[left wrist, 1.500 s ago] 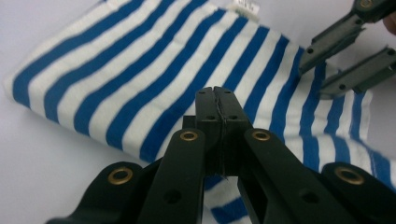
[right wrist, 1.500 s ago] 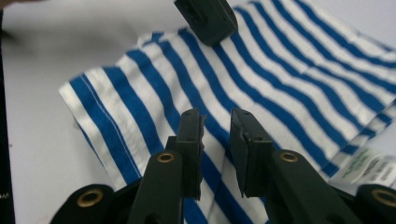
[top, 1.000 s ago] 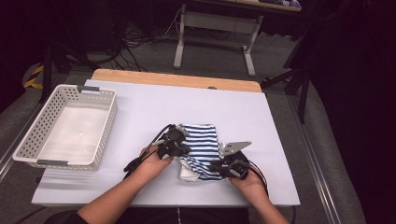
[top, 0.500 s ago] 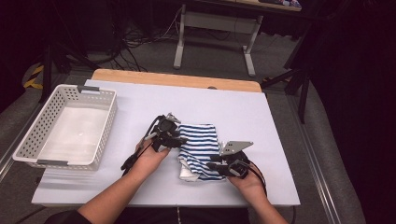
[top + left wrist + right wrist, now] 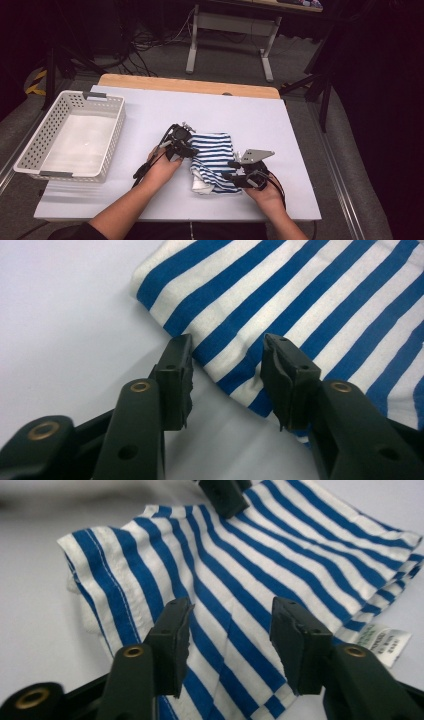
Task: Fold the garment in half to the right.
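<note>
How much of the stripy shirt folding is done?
Mostly folded: the blue-and-white striped shirt lies in a compact bundle on the white table. Both the left gripper and the right gripper have just been opening, gripping nothing. Probably left: putting it in the white basket.

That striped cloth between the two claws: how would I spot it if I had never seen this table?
Start at the white table and pass the empty white basket on its left. Nearer the front edge, right of centre, lies a folded cloth. Its blue and white stripes and the small label at one corner set it apart.
</note>
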Demonstrator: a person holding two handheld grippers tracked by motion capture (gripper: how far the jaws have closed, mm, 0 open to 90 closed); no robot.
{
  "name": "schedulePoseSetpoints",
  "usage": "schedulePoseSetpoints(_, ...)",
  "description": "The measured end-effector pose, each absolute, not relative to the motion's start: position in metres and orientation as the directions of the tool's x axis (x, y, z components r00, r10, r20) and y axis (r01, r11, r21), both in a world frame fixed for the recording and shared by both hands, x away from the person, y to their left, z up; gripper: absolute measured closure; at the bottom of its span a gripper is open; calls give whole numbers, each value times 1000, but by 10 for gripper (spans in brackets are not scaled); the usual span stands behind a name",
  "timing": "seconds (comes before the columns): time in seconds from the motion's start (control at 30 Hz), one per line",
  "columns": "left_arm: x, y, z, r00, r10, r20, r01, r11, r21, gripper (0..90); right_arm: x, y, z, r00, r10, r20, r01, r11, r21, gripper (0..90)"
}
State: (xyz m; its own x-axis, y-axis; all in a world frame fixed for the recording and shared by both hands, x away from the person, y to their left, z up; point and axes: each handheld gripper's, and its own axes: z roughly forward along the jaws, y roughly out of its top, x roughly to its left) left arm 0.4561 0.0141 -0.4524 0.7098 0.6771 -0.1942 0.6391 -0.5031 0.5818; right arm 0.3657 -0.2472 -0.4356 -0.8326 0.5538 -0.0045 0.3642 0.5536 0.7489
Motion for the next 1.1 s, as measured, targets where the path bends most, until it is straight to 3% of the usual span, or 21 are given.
schedulePoseSetpoints(0.17,457,12,-454,719,653,-240,644,-494,585,756,369,-252,-433,-817,577,0,365,517,774,407)
schedulePoseSetpoints(0.3,455,8,-451,739,646,-192,613,-526,590,842,373,-257,-432,-799,600,32,377,459,805,336)
schedulePoseSetpoints(0.67,467,21,-435,720,676,-156,605,-501,620,851,386,-271,-433,-794,604,64,338,352,873,47)
schedulePoseSetpoints(1.1,483,42,-436,681,708,-186,643,-457,615,843,396,-281,-449,-798,602,11,270,341,901,22)
